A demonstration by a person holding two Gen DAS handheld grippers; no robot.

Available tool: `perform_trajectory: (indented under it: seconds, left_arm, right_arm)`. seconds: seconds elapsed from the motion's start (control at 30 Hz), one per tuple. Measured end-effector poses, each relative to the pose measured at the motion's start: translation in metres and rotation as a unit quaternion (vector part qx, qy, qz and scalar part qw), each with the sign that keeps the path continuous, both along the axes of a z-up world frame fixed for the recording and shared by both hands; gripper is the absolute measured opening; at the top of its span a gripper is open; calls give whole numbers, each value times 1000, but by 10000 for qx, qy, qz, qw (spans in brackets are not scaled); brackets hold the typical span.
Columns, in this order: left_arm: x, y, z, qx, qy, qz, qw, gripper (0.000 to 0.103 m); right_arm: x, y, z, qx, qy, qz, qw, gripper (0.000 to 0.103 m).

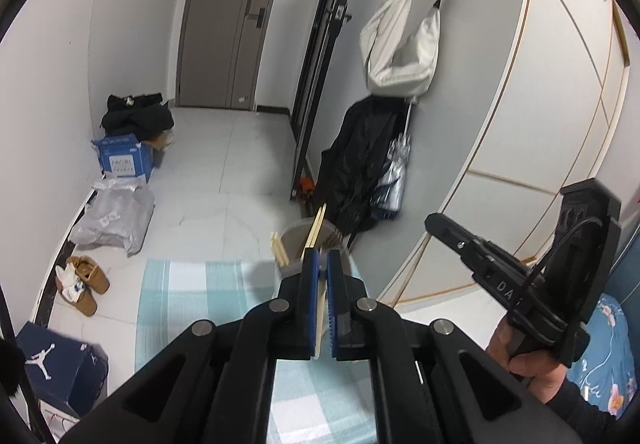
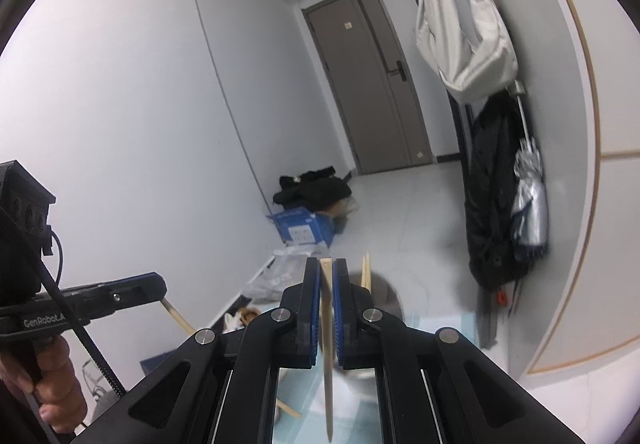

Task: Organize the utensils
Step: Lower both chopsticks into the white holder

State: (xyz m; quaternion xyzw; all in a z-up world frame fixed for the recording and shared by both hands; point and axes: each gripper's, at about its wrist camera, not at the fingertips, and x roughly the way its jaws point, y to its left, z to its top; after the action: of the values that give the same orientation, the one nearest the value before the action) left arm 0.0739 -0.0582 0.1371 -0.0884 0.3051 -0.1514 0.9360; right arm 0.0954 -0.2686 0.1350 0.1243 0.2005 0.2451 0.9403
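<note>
The left gripper (image 1: 322,258) is clamped on a wooden chopstick (image 1: 320,318); just past its tips a clear round container (image 1: 298,240) holds more chopsticks (image 1: 316,226) above the blue checked cloth (image 1: 192,284). The right gripper (image 2: 327,268) pinches another chopstick (image 2: 328,372), its tip pointing down; the container below is blurred, probably the same one. Beyond: a black coat (image 1: 360,156), folded umbrella (image 1: 394,172), white bag (image 1: 400,48), blue box (image 1: 124,160) and door (image 1: 232,16).
</note>
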Motion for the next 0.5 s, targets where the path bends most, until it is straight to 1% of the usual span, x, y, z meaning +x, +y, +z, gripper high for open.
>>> perform_trajectory:
  seconds: [0.2, 0.33, 0.5]
  left_arm:
    - [18, -2, 21, -161, -200, -41, 9997, 1]
    - [33, 2, 28, -345, -239, -1, 9991, 1]
    - [54, 7, 32, -530, -256, 63, 9982, 1]
  right_arm:
    - [23, -1, 30, 66, -185, 72, 9998, 5]
    - [42, 0, 49, 45, -284, 110, 9995, 5]
    - [67, 1, 65, 4, -430, 129, 9990, 5]
